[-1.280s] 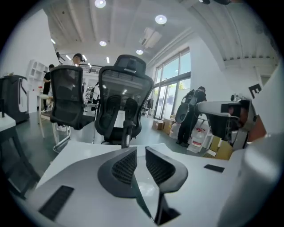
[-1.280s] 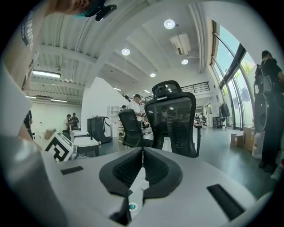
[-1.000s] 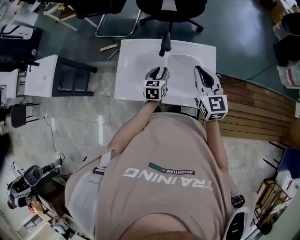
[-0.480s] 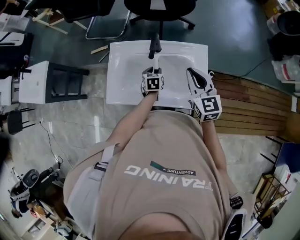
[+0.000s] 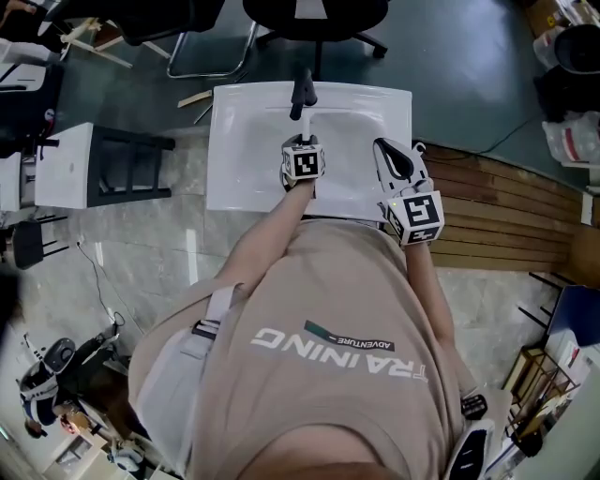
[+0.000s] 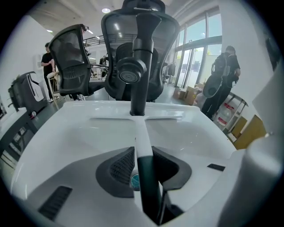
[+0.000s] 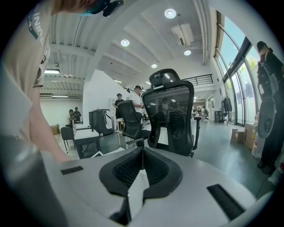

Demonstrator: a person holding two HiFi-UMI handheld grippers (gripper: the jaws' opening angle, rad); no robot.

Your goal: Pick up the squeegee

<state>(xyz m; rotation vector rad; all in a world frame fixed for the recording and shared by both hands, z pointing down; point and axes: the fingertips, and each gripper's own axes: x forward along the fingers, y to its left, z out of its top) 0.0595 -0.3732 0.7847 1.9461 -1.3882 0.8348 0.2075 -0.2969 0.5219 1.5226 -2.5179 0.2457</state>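
Observation:
The squeegee (image 5: 301, 111) lies on the white table (image 5: 244, 141), pointing away from me: a white shaft with a black end (image 5: 302, 92) at the table's far edge. In the left gripper view its dark near part and white shaft (image 6: 143, 133) run straight between the jaws. My left gripper (image 5: 305, 143) points steeply down over it; its jaws (image 6: 143, 153) are closing around the shaft, with a sliver of gap still showing at the left pad. My right gripper (image 5: 392, 150) hovers to the right over the table, its fingertips (image 7: 142, 156) together and holding nothing.
A black office chair (image 5: 314, 14) stands just behind the table's far edge. A small white desk on a black frame (image 5: 66, 164) is at the left, and wooden flooring (image 5: 506, 216) at the right. People stand far off in both gripper views.
My left gripper has dropped and tipped downward onto the squeegee's shaft. The right gripper has hardly shifted.

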